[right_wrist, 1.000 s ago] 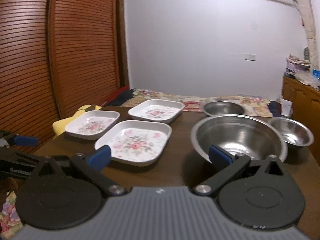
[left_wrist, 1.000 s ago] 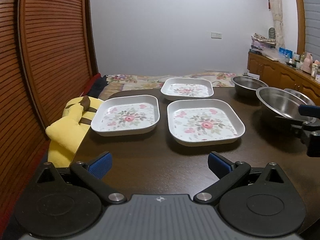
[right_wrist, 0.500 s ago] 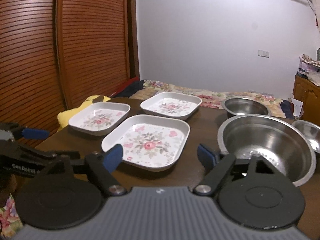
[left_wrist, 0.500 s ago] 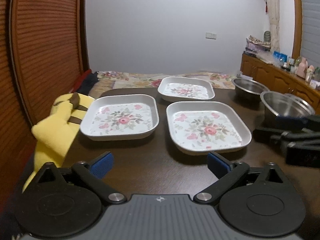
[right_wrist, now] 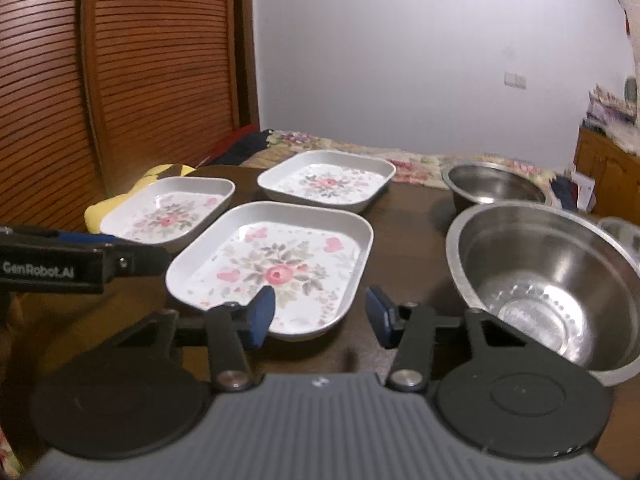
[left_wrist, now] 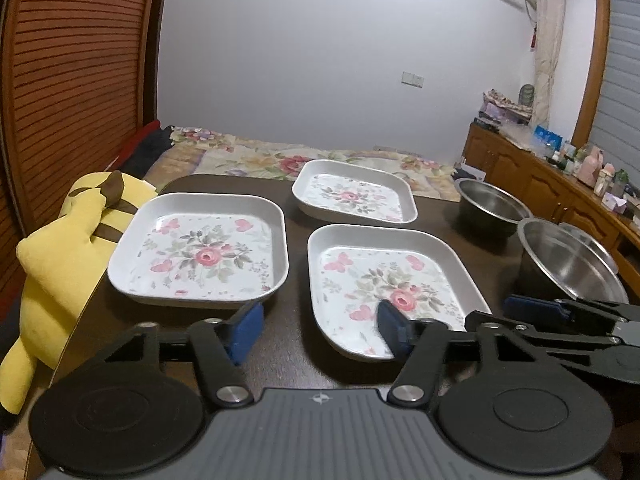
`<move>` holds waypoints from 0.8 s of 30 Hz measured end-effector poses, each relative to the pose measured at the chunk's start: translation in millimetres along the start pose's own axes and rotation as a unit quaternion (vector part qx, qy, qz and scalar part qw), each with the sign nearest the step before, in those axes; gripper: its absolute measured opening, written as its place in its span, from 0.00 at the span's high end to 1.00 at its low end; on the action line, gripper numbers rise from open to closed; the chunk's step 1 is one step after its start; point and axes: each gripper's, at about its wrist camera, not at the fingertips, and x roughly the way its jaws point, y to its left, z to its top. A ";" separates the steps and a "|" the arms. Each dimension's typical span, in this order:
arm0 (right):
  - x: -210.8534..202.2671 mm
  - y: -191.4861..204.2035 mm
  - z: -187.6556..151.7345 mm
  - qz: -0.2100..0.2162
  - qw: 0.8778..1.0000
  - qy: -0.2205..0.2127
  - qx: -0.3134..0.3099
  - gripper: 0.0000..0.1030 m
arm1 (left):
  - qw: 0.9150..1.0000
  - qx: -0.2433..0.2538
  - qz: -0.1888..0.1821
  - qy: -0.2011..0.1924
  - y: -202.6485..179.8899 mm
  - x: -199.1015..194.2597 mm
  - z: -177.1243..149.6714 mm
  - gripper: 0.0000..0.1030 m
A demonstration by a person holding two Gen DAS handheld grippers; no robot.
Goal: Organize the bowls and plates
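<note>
Nearest the left wrist camera, the left gripper (left_wrist: 318, 332) has its blue pads partly spread and closing, with only dark table (left_wrist: 292, 360) between them; its right pad overlaps the near edge of the near plate (left_wrist: 384, 280) in that view, though whether it touches the rim I cannot tell. The right gripper (right_wrist: 318, 314) is likewise closing with nothing pinched: the near right corner of that same floral plate sits in the gap between its pads, and the pads are not pressing on it. Each tool shows at the edge of the other's view, the left one reaching in at mid height from the left side of the right wrist view (its casing carries a printed brand label). Just beyond, to the left, lies a second square plate (left_wrist: 200, 252), and beside it a yellow plush toy (left_wrist: 68, 248) slumps at the table's edge. To the right stands the large steel bowl (right_wrist: 548, 276), with a small bowl (right_wrist: 622, 232) peeking from behind it. Farther back are the third plate (left_wrist: 354, 194) and a medium steel bowl (left_wrist: 490, 206), then a bed with a flowered quilt (left_wrist: 280, 160) against the pale wall.
</note>
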 end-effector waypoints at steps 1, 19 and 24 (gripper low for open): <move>1.6 -0.1 -0.4 -0.003 1.000 0.001 0.002 0.52 | 1.000 0.001 -0.003 0.002 0.4 2.2 0.7 0.46; 21.0 -7.1 -2.9 0.004 0.999 0.020 0.043 0.65 | 1.000 -0.014 0.001 0.022 9.1 25.9 -1.9 0.77; 24.4 -8.4 -6.2 0.009 0.998 0.023 0.054 0.69 | 1.000 -0.007 -0.005 0.030 7.7 30.0 -3.1 0.77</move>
